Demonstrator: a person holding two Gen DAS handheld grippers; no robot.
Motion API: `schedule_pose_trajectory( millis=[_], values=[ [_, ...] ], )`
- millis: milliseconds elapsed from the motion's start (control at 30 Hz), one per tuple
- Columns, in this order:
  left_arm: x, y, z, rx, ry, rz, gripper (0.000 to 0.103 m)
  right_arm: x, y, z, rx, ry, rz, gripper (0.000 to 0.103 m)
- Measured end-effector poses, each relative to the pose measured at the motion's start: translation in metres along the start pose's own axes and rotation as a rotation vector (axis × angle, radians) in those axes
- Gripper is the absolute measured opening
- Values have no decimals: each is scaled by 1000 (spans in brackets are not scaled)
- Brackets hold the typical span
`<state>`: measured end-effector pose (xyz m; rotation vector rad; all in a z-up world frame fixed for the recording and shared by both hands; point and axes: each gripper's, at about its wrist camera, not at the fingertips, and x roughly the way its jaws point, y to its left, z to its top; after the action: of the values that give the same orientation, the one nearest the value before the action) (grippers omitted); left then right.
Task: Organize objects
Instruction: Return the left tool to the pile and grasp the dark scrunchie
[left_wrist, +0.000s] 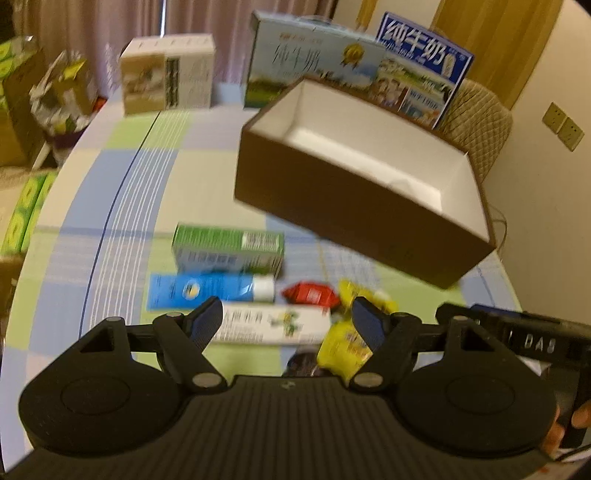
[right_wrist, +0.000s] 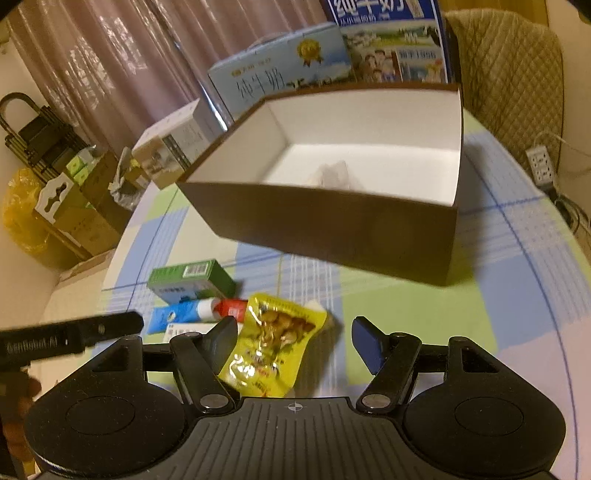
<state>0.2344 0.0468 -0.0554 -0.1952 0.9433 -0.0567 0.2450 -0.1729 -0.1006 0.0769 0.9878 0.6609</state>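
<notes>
While both hand-held grippers, left (left_wrist: 286, 319) and right (right_wrist: 293, 339), hover spread over packets beside the brown box (right_wrist: 332, 221) on the surface (right_wrist: 424, 314), the slick yellow snack pouch (right_wrist: 269, 343) could slip from a shallow pinch.

Open box (right_wrist: 332, 229) mid-table (right_wrist: 498, 258), cartons (left_wrist: 314, 70) behind it, small packets (right_wrist: 273, 339) in front — nearer the cameras

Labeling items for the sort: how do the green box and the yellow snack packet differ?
The green box is a rigid carton with flat faces and square edges; the yellow snack packet is a soft, crinkled, glossy pouch. The green box is opaque and printed, while the yellow snack packet has a clear window showing brown food. The box lies farther from the right gripper; the packet sits between its open fingers. Both rest on the checked tablecloth, outside the brown box.
</notes>
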Motion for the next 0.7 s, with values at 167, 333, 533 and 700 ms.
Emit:
schedule_pose_trajectory(
  millis=[167, 333, 533, 700],
  values=[
    [7, 3, -21, 3, 56, 6, 73, 9, -3, -8, 4, 41, -2, 66],
    [24, -6, -38, 23, 106, -17, 73, 19, -5, -16, 4, 81, -18, 66],
    [48, -18, -47, 20, 149, -37, 73, 31, -10, -21, -9, 113, -54, 66],
    [65, -21, -50, 14, 167, -42, 61, 38, -14, -22, 5, 131, -51, 66]
  ],
)
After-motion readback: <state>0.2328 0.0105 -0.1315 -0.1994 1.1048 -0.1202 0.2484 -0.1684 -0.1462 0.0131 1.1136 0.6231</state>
